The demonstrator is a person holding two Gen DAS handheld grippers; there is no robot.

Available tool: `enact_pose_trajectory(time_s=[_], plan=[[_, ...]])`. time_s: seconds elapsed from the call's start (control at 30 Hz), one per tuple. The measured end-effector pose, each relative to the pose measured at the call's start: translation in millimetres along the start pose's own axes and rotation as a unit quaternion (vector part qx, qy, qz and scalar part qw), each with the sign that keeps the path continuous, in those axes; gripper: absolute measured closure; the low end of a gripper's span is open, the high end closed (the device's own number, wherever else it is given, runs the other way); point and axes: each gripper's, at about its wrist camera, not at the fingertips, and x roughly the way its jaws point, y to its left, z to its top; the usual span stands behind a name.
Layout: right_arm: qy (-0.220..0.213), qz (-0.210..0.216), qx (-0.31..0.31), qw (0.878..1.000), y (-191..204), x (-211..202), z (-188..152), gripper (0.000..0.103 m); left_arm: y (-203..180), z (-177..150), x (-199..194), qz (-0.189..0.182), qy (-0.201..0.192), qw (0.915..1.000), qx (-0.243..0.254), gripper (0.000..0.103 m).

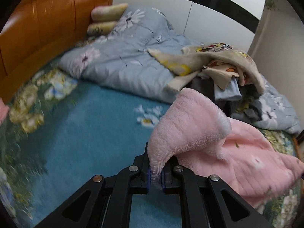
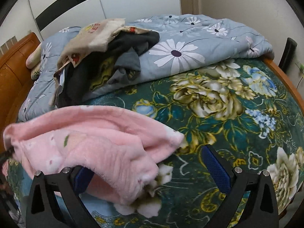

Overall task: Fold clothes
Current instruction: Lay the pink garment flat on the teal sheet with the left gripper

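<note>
Pink fleece garment (image 1: 218, 142): lay on the bed (image 1: 85, 133), lower right of the left wrist view, one fluffy corner lifted. Left gripper (image 1: 156, 172): jaws nearly together, clamped on that corner. Right gripper (image 2: 152, 169): jaws stood wide apart, left finger under the garment's edge, no pinch. Clothes pile (image 2: 106, 57): beige, grey and dark items on the blue daisy quilt (image 2: 190, 43), upper centre. Headboard (image 1: 43, 32): orange wood, upper left.

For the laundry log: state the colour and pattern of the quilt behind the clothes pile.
The quilt is grey-blue with large white daisies, dark-centred; clearest in the right wrist view.
</note>
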Motion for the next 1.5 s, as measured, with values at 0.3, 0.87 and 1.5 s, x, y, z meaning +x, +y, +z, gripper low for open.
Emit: enact_pose_trajectory(time_s=[0.3, 0.87, 1.5], plan=[[-0.032, -0.045, 0.015, 0.998, -22, -1, 9, 0.000, 7, -5, -23, -0.076, 0.042, 0.9962, -0.013, 0.056], [-0.093, -0.084, 0.014, 0.992, -47, -22, -6, 0.000, -191, 33, 61, -0.120, 0.125, 0.9591, 0.224, 0.034], [-0.122, -0.106, 0.017, 0.987, -69, -41, -6, 0.000, -187, 61, 61, -0.076, 0.056, 0.9822, 0.163, 0.098]])
